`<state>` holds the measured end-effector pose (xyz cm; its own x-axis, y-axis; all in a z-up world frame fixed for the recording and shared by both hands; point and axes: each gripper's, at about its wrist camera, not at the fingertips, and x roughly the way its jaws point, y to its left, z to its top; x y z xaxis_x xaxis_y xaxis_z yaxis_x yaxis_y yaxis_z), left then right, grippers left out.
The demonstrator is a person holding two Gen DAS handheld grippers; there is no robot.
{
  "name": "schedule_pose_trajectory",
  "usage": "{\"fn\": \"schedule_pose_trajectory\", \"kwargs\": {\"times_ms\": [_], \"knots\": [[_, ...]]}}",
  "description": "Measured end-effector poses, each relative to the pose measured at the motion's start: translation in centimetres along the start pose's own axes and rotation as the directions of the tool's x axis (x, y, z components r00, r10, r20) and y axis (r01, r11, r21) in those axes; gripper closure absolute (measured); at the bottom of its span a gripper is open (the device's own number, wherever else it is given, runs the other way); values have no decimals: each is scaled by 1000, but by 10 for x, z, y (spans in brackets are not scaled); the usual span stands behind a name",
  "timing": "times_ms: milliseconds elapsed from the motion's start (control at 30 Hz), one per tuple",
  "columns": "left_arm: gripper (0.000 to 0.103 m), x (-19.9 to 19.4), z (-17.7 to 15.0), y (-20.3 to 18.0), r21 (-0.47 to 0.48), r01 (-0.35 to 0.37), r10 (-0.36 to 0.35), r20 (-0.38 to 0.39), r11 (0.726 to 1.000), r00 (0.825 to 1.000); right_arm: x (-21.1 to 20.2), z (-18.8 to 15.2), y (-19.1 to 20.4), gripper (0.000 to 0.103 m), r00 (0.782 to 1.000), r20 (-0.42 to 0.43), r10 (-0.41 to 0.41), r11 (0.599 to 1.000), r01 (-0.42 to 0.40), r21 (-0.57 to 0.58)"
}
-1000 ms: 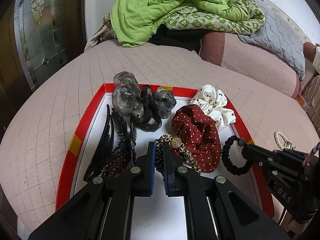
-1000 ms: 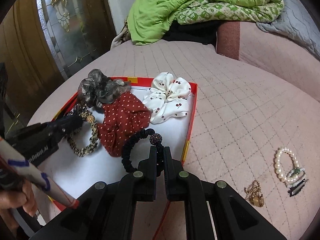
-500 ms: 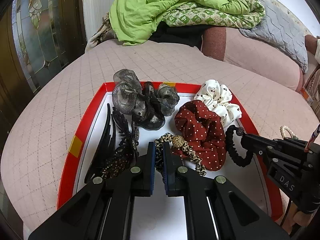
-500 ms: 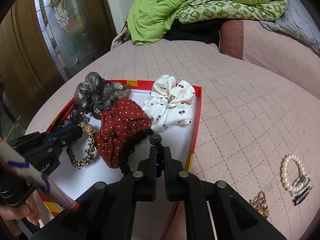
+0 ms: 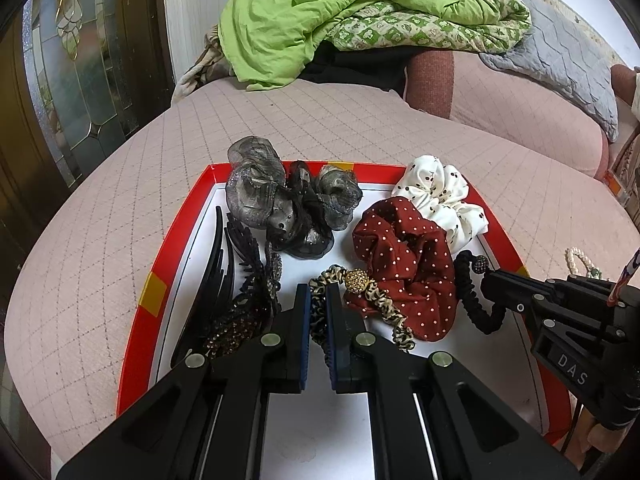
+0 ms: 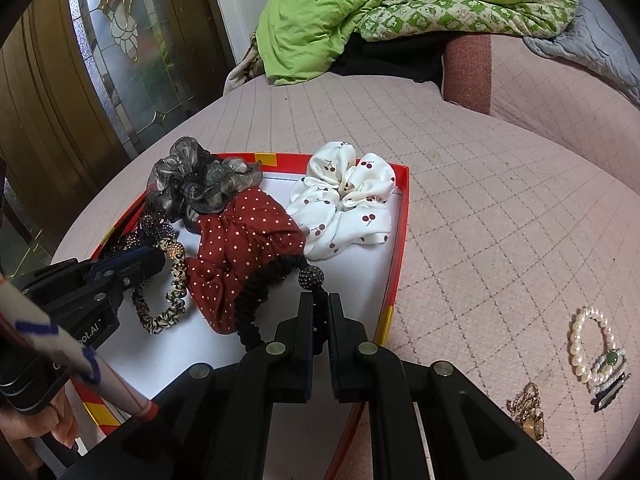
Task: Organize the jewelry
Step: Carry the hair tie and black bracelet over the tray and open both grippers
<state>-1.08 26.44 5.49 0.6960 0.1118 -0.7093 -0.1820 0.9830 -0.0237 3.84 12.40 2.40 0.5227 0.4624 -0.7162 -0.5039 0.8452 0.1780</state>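
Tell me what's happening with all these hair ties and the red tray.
A person holds a claw in each hand over a red-rimmed tray on a pink quilted surface. The left claw is shut on a leopard-print hair tie; the right claw is shut on a black beaded hair tie. Scrunchies and hair clips already lie in the tray, while a pearl bracelet waits outside it.

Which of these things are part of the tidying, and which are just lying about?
Part of the job:
- red-rimmed tray
- leopard-print hair tie, gripped by left gripper
- black corded hair tie, gripped by right gripper
- pearl bracelet

Lying about:
- green quilt
- grey quilted pad
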Motion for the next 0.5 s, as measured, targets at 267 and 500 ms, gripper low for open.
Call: {"fn": "schedule_pose_trajectory", "kwargs": {"times_ms": [267,500], "knots": [[96,0,0,0,3,-1,1,1,1000,1000,0,-1,0,95,1000,-3,2,1000,-2,-2],[96,-1,1,0,-1,-3,3,11,1000,1000,-1,-1,1,94,1000,-4,4,1000,-4,-4]]}}
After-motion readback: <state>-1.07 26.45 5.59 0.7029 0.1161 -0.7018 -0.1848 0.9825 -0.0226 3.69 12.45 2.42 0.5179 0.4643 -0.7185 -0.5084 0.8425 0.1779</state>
